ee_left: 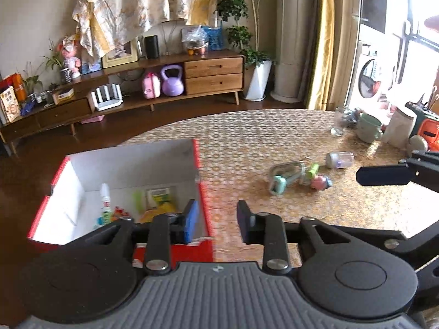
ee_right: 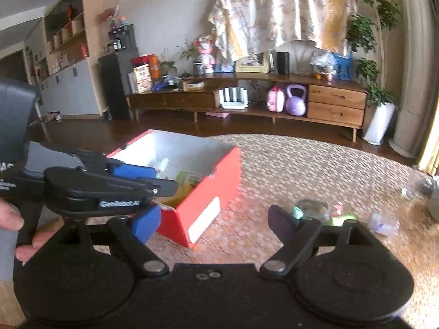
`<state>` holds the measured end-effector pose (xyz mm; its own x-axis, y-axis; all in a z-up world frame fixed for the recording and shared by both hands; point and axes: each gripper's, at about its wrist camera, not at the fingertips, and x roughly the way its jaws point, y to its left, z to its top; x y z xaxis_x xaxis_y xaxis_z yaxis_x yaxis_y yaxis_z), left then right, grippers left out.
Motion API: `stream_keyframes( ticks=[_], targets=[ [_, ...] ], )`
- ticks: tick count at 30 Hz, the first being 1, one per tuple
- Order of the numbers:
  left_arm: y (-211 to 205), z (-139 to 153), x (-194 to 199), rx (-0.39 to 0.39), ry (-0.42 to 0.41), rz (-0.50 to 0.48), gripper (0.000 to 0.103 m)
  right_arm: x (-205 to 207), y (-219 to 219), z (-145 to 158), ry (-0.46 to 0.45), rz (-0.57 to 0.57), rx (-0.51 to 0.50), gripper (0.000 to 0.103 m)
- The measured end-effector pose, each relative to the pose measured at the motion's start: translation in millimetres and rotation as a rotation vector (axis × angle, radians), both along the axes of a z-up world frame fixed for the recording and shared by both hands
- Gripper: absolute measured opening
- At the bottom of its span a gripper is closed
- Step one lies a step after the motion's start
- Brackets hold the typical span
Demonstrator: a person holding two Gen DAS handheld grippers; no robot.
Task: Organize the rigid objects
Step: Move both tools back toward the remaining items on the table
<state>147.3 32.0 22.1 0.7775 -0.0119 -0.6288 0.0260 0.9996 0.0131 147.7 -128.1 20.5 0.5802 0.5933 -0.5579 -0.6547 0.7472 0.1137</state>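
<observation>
Both grippers [ee_left: 216,219] [ee_right: 214,222] gape empty beside red box [ee_left: 204,192] holding a tube [ee_left: 105,200] and, seemingly, packets.

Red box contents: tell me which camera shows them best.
The left wrist view: it looks down into the red box, showing a small white bottle and green and yellow packets on the floor. The right wrist view is blurred, and the left gripper crosses the box's opening.
</observation>
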Motion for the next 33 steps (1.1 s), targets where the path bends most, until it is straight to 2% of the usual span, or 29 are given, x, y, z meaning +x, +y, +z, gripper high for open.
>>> stream_keyframes(
  ticks=[4, 8, 10, 18, 27, 33],
  targets=[
    [-21, -10, 2, 0.0, -0.012, -0.014, 0.065, 6, -25, -11, 0.02, -0.044, 0.009, 0.087],
    [-45, -20, 6, 0.016, -0.026, -0.039, 0.067, 11, -53, -23, 0.027, -0.083, 0.013, 0.091],
    [-55, -25, 10, 0.008, -0.023, -0.05, 0.077, 16, -67, -31, 0.039, -0.102, 0.012, 0.091],
    [-75, -48, 33, -0.062, -0.016, -0.033, 0.081, 27, -108, -53, 0.018, -0.143, 0.005, 0.1],
    [-86, -74, 73, -0.094, -0.016, -0.002, 0.082, 62, -121, -78, 0.015, -0.162, -0.022, 0.1],
    [-92, -93, 101, -0.082, -0.013, -0.001, 0.082, 87, -120, -97, 0.026, -0.169, -0.047, 0.1]
  ],
)
